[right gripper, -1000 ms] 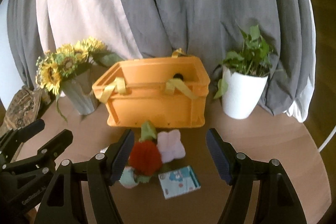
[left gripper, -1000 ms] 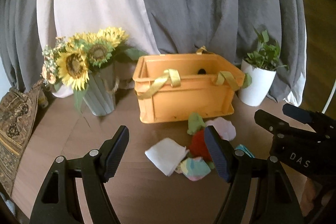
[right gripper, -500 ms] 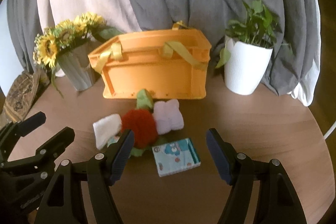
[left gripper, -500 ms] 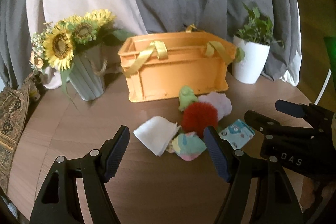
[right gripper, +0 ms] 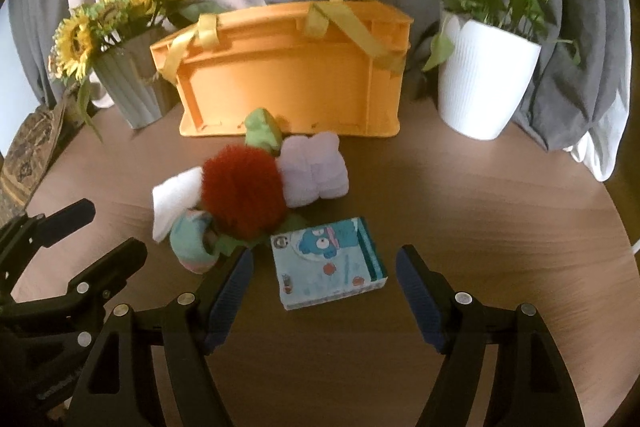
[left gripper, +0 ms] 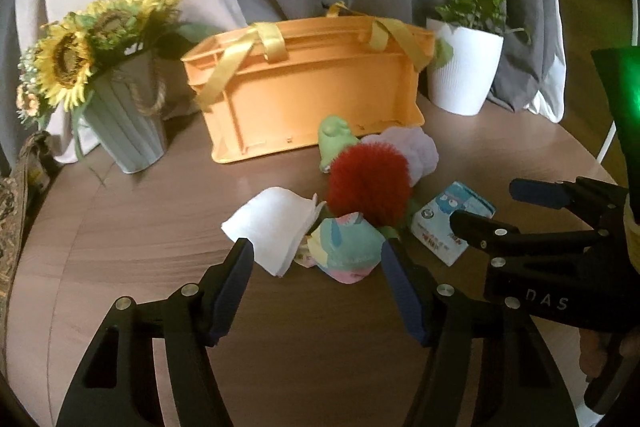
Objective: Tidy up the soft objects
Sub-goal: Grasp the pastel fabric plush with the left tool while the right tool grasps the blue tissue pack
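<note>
A pile of soft things lies on the round wooden table in front of an orange crate (left gripper: 308, 95) (right gripper: 288, 75) with yellow ribbon handles. It holds a red fluffy ball (left gripper: 368, 183) (right gripper: 242, 191), a folded white cloth (left gripper: 272, 227) (right gripper: 176, 197), a pastel sock bundle (left gripper: 344, 247) (right gripper: 194, 239), a lilac cloth (left gripper: 416, 151) (right gripper: 314, 173), a green piece (left gripper: 336, 139) (right gripper: 262, 131) and a blue tissue pack (left gripper: 452, 219) (right gripper: 328, 263). My left gripper (left gripper: 316, 287) is open, just short of the sock bundle. My right gripper (right gripper: 324, 291) is open, just short of the tissue pack.
A grey vase of sunflowers (left gripper: 120, 107) (right gripper: 128, 83) stands left of the crate. A white pot with a green plant (left gripper: 464, 67) (right gripper: 484, 83) stands to its right. Grey and white curtains hang behind. A patterned cushion (left gripper: 16, 195) lies at the far left.
Both grippers have dropped lower and come closer to the pile. The objects now sit nearer the fingertips. Nothing on the table has moved.
</note>
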The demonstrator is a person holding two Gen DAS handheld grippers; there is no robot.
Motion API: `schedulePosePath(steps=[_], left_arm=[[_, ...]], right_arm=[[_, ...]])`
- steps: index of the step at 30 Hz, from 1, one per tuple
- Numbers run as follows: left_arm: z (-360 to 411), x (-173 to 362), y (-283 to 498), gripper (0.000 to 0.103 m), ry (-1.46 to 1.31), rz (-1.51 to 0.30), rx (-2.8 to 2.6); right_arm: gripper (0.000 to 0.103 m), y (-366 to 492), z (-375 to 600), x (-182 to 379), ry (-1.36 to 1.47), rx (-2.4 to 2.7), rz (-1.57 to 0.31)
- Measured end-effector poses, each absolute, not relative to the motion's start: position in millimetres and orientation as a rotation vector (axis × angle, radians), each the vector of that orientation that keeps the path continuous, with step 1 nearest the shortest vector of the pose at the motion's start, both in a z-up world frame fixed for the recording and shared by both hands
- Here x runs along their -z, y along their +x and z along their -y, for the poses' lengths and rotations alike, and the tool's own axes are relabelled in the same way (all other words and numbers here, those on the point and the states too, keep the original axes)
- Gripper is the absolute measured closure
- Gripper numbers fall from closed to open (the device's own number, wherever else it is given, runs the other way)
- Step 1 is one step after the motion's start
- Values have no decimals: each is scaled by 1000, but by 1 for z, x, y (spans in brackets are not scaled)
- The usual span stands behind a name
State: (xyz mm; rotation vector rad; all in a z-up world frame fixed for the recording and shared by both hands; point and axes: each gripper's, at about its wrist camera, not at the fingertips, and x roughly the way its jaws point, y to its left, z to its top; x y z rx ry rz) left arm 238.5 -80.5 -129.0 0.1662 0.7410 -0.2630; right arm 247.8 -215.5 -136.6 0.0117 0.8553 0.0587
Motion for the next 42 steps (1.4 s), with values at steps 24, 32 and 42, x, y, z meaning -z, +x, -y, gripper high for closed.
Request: schedulePosePath(steps=[24,32,42], left_arm=[[92,166,268,41,226,-788,379],[94,173,277,47,188,-820,400],[96,174,276,57,182,-804,391]], right_arm=[[19,268,214,171,-74,-40,-898],[19,276,219,176,-40,-45,-908],[24,273,221,177,-21,-56,-898]])
